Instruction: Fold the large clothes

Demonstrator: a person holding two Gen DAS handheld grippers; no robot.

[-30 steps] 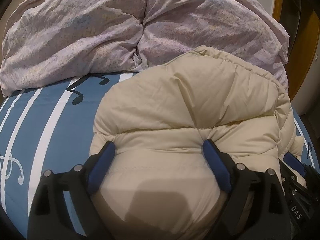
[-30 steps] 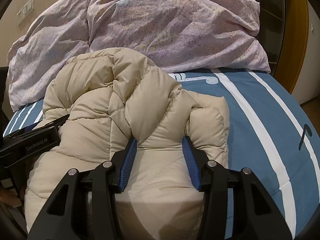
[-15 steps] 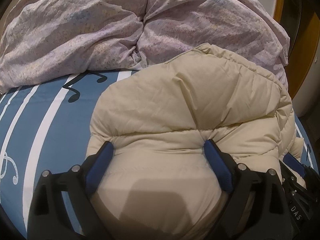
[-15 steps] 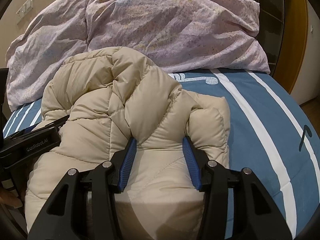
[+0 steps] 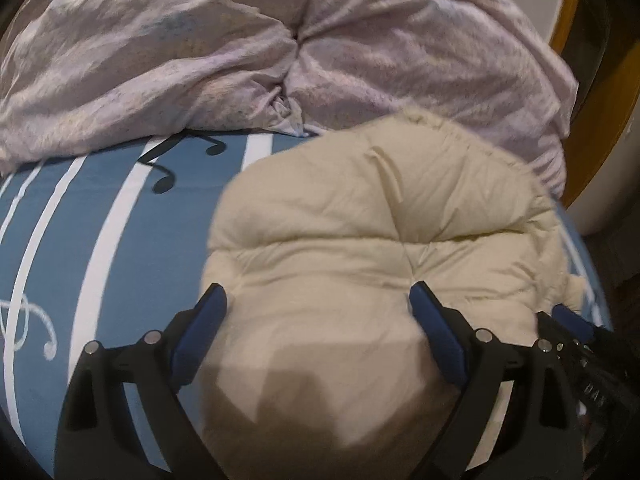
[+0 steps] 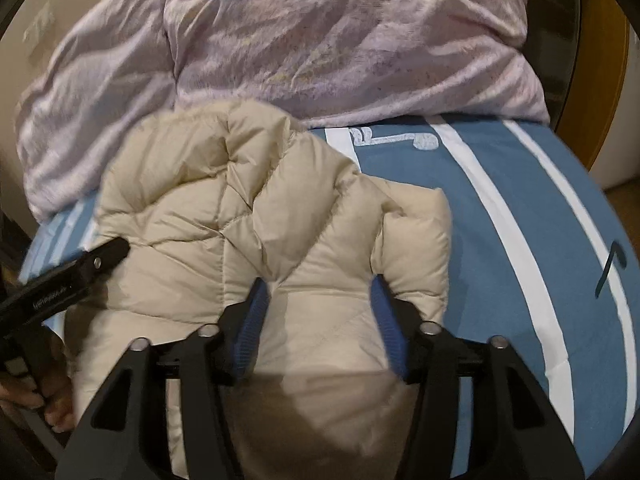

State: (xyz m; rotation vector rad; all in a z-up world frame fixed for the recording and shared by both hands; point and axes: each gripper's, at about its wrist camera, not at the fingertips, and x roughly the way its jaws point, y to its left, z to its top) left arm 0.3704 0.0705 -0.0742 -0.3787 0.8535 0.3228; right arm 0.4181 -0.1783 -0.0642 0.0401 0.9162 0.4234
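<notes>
Right gripper jaws have just been opening: wider apart now than a second ago, with the beige puffer jacket bulging up between them but the blue pads no longer pinching it as tight. Left gripper has shifted a little; its view is motion-blurred, and the jacket sits slightly further right in it. Its jaws stand wide with the jacket's padded bulk filling the gap and both pads against the fabric, so I read it as clamped on the jacket.

Jacket lies bunched in a thick bundle on the blue striped bedsheet (music-note print), just in front of the pink crumpled duvet, its far edge touching it.

Step, by my judgement: end of a fold, right side letting go. Next move calls for lifting the right gripper clear without dragging the puffy fabric open, then flattening or regrasping an edge.

Writing: white lettering on the left gripper's body in the right wrist view, too blurred to read; "DA…" fragment on the right gripper's body at the left view's lower-right edge.
</notes>
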